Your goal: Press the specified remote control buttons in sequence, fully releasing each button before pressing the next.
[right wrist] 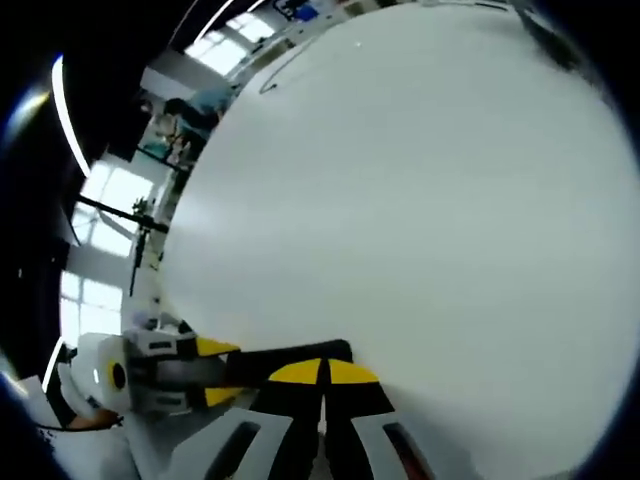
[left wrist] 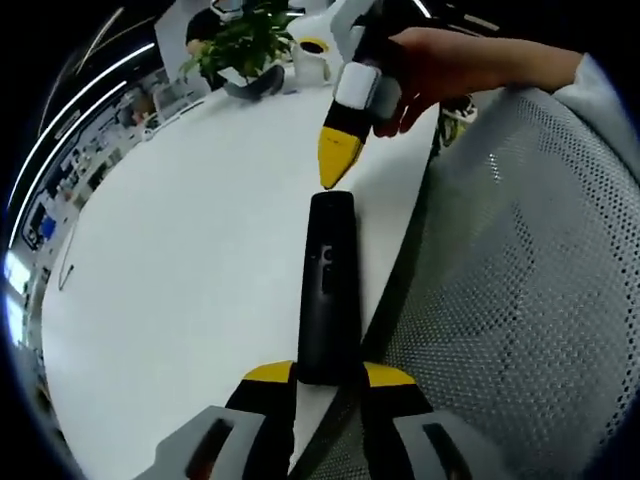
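Left gripper jaws clamping black remote, right gripper jaws closed above its far end

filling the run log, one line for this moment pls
left claw: shut on remote | right claw: shut, tip above remote's far end | remote: at white table edge

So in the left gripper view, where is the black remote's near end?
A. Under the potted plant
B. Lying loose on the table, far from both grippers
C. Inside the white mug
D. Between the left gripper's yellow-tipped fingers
D: the remote has its near end held between the left gripper's yellow-tipped fingers, while the right gripper, fingers together, hangs over its far end above the white table.
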`<state>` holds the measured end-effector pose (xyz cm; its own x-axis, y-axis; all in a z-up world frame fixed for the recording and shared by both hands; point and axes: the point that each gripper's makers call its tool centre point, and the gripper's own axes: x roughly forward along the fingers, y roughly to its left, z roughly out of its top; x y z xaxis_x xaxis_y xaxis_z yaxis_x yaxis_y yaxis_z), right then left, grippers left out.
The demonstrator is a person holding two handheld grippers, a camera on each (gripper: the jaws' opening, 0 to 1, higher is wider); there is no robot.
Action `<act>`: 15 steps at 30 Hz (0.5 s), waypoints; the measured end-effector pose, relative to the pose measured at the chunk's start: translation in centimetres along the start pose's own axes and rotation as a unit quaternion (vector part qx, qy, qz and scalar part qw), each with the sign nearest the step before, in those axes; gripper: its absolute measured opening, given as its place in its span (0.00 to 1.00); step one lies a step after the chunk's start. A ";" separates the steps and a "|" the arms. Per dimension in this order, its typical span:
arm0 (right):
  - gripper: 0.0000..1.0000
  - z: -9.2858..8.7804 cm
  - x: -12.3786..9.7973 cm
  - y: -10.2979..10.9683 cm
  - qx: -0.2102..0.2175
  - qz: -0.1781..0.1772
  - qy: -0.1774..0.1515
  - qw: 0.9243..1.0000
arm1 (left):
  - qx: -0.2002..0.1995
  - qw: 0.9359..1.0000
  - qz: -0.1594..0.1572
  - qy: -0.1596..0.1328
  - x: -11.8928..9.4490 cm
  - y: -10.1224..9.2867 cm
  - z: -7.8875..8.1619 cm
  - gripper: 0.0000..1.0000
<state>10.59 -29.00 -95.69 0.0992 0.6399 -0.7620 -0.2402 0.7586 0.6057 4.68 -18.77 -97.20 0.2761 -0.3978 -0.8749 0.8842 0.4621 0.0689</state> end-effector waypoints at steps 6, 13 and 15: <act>0.00 -0.2 0.5 0.3 -0.008 -0.010 0.009 1.000 | -0.012 1.000 -0.007 -0.011 0.0 0.2 0.0 0.24; 0.00 -0.1 0.5 0.1 -0.014 -0.018 0.007 1.000 | -0.020 1.000 -0.007 -0.014 0.1 0.3 0.2 0.24; 0.00 0.1 0.2 0.0 -0.013 -0.019 0.004 1.000 | -0.027 0.999 -0.010 -0.015 0.1 0.4 0.3 0.24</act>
<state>10.73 -28.84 -95.82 0.1010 0.6088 -0.7869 -0.2609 0.7795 0.5695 5.20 -18.83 -97.13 0.2710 -0.4303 -0.8610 0.8681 0.4958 0.0254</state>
